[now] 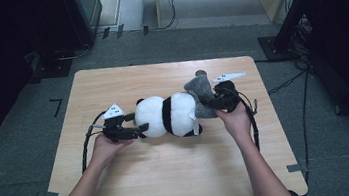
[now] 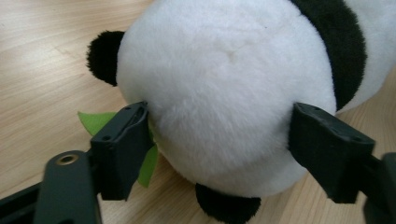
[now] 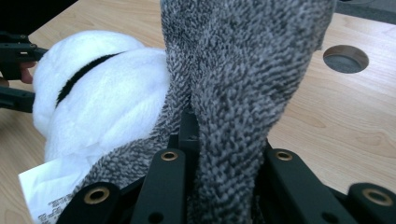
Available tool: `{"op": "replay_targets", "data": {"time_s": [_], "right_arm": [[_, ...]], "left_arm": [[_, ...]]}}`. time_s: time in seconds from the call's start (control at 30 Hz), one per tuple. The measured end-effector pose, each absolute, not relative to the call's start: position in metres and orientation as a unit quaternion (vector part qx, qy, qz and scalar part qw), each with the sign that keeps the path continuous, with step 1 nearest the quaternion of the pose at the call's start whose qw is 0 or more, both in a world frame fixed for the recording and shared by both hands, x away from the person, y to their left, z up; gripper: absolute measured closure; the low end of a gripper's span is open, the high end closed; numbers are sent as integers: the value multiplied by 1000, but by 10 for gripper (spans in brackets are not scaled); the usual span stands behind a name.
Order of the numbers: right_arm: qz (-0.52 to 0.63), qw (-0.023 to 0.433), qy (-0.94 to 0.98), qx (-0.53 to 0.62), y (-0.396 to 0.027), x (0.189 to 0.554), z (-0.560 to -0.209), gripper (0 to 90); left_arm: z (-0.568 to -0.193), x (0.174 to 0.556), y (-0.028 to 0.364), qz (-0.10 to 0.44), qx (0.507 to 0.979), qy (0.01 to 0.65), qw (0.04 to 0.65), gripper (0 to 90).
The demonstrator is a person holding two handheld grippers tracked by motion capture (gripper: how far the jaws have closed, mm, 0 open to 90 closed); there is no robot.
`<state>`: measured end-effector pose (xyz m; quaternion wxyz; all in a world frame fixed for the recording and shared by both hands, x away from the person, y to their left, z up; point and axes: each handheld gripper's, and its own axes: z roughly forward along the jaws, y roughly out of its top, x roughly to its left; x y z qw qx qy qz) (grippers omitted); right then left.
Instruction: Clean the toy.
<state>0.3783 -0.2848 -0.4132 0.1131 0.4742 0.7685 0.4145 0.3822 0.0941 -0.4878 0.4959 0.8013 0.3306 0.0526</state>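
Slippage is the main risk: the left gripper (image 1: 138, 129) has its jaws spread around the round white head of the black-and-white plush panda (image 1: 168, 115) mid-desk, pressing only soft fur. The right gripper (image 1: 215, 99) is clamped on the grey fuzzy fabric (image 1: 201, 90) at the panda's right end; an uneven pull could tear it loose or roll the toy across the light wooden desk (image 1: 172, 179).

Black-and-white panda (image 1: 169, 114) (grey cloth (image 1: 201, 90))

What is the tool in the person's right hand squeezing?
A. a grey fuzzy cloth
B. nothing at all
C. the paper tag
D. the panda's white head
A: in the right gripper view the right tool has its jaws closed on the grey fuzzy cloth, which rises up between them beside the plush panda.
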Motion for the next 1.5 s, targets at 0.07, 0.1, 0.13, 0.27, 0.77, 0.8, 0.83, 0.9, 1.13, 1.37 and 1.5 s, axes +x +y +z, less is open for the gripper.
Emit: {"op": "replay_targets", "data": {"time_s": [0.07, 0.1, 0.13, 0.27, 0.77, 0.8, 0.83, 0.9, 1.13, 1.37, 1.5], "right_arm": [[416, 110, 767, 476, -285, 380, -414, 774], [416, 111, 768, 474, -284, 381, -415, 775], [414, 111, 770, 473, -284, 381, -416, 776], [410, 114, 773, 471, -281, 383, -418, 778], [423, 129, 762, 473, -284, 386, -391, 776], [425, 131, 760, 473, -284, 385, -386, 776], [427, 131, 761, 471, -284, 386, -381, 776], [429, 134, 762, 467, -281, 386, -373, 775], [443, 128, 771, 440, -254, 391, -345, 771], [424, 121, 798, 411, -211, 405, -339, 769], [417, 112, 805, 406, -191, 414, -341, 768]], "left_arm": [[-489, 385, 92, 50, 801, 329, 498, 151], [-490, 385, 90, 50, 800, 325, 502, 139], [-491, 385, 89, 53, 801, 320, 503, 128], [-496, 388, 86, 52, 796, 315, 514, 93], [-490, 378, 83, 74, 798, 332, 497, 400], [-490, 377, 83, 74, 797, 334, 497, 403], [-490, 377, 83, 75, 798, 335, 496, 403], [-488, 376, 83, 74, 799, 335, 493, 405], [-486, 373, 82, 70, 799, 344, 488, 406], [-485, 372, 82, 71, 800, 347, 485, 401], [-485, 372, 82, 70, 799, 348, 485, 401]]}}
